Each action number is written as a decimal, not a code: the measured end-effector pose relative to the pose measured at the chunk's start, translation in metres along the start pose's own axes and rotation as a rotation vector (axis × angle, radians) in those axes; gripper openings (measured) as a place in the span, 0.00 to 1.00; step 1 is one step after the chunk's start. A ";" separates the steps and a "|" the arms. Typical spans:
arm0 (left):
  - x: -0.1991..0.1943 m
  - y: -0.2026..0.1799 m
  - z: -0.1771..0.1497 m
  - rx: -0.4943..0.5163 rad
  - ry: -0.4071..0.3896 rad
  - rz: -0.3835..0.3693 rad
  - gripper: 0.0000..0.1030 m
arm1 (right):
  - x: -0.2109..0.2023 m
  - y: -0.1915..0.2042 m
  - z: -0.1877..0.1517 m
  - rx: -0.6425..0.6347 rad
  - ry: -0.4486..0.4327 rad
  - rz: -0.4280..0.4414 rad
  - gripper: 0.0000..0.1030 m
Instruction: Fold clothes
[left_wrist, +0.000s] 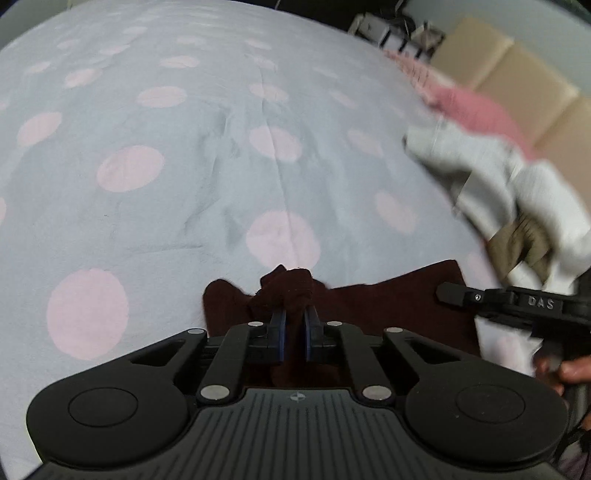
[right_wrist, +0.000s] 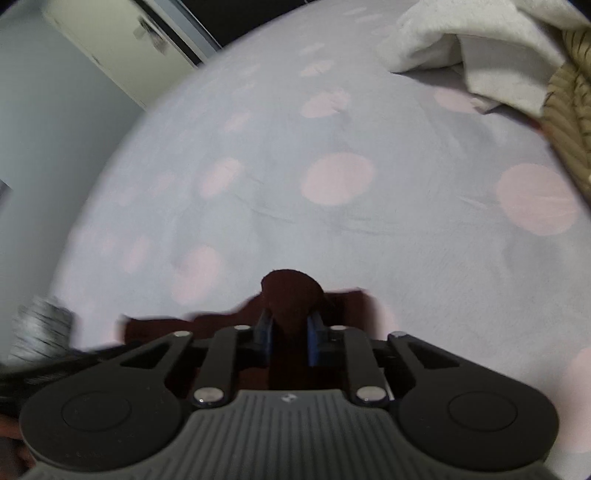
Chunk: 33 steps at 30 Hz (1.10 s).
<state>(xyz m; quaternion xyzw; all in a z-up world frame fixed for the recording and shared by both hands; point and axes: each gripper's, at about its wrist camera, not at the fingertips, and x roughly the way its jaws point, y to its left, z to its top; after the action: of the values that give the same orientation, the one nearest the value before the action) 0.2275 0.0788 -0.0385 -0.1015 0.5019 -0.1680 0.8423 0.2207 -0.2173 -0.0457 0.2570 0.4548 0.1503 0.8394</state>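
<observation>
Two grippers each pinch the same dark maroon garment (left_wrist: 388, 306), which lies low over a bed covered by a pale grey sheet with pink dots (left_wrist: 147, 147).

Seen from the left wrist, the left gripper (left_wrist: 294, 325) has its jaws nearly together, with a bunched corner of the maroon cloth squeezed between the blue pads (left_wrist: 281, 332) and puffing out just past their tips. The rest of the garment spreads flat to the right of the jaws, toward the right gripper (left_wrist: 454, 293), whose black body reaches in from the right edge, held by a hand (left_wrist: 565, 373) at the frame's border. Farther off on the right side of the bed sits a blurred heap of white clothes (left_wrist: 491, 173) with a tan striped piece (left_wrist: 524, 240) tucked into it, and a pink cloth (left_wrist: 476, 107) behind that.

Seen from the right wrist, the right gripper (right_wrist: 290, 328) likewise has its jaws closed down to a narrow gap, clamped on a rounded fold of the maroon garment (right_wrist: 291, 291) that bulges above the pads. More of the cloth trails left and right of the jaws, close over the dotted sheet (right_wrist: 332, 177). White clothes (right_wrist: 461, 40) and the tan striped piece (right_wrist: 569, 99) lie at the upper right, well apart from the garment.
</observation>
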 end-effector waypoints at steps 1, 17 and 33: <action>-0.001 0.002 0.000 0.000 0.005 0.000 0.07 | -0.003 -0.003 0.001 0.035 -0.006 0.076 0.18; 0.004 -0.022 -0.016 0.174 -0.017 0.167 0.39 | 0.004 0.000 -0.010 -0.166 -0.006 -0.143 0.33; -0.077 -0.073 -0.120 0.379 -0.192 0.101 0.16 | -0.093 0.051 -0.101 -0.528 -0.104 -0.033 0.21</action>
<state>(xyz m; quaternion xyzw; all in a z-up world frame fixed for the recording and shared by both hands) 0.0750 0.0406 -0.0084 0.0686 0.3830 -0.2065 0.8977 0.0849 -0.1907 0.0011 0.0291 0.3603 0.2368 0.9018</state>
